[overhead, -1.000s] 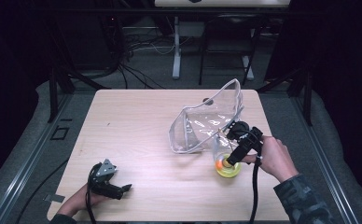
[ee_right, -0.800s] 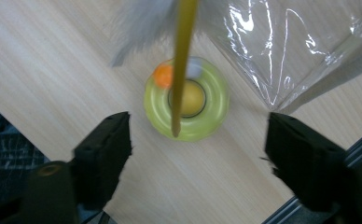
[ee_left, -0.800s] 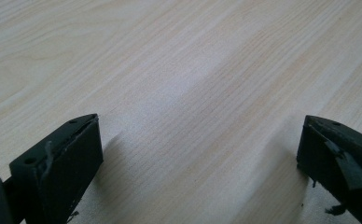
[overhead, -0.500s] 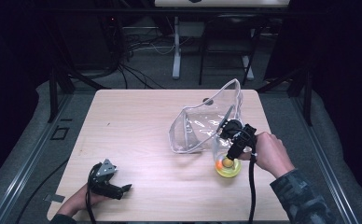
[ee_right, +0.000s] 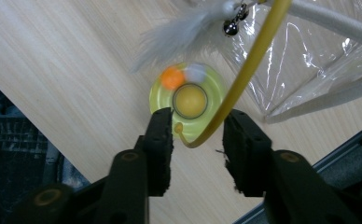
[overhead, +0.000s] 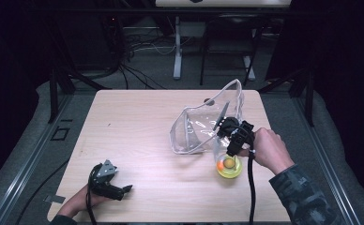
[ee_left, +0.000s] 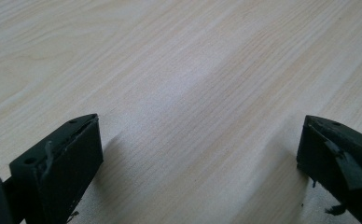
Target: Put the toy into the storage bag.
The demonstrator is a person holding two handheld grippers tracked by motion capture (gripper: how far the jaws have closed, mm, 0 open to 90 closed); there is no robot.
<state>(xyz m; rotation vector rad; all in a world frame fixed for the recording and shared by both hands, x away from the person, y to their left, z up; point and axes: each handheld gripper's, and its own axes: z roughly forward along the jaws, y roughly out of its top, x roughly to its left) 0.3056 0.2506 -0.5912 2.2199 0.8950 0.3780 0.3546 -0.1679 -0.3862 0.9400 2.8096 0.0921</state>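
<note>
A round yellow toy base [overhead: 231,169] with an orange ball [ee_right: 172,78] in its ring sits on the wooden table [overhead: 138,122] at the right. A curved yellow wand [ee_right: 251,60] rises from the base, carrying a grey feather [ee_right: 179,32] and a small bell [ee_right: 232,25]. My right gripper [ee_right: 198,121] hangs just above the base, jaws apart, and the wand's lower curve runs between them unclamped. In the high view the right gripper [overhead: 229,149] points down at the toy. My left gripper [overhead: 125,190] rests open on bare wood [ee_left: 200,140] at the front left.
A clear plastic bag [overhead: 199,126] lies crumpled just left of and behind the toy, its edge near my right gripper; the bag [ee_right: 319,60] fills the upper right of the right gripper view. The table's right edge [overhead: 283,154] runs close beside the person's hand.
My right gripper has shifted slightly left and away from the person, closer over the toy base and the bag. The left gripper has stayed still.
</note>
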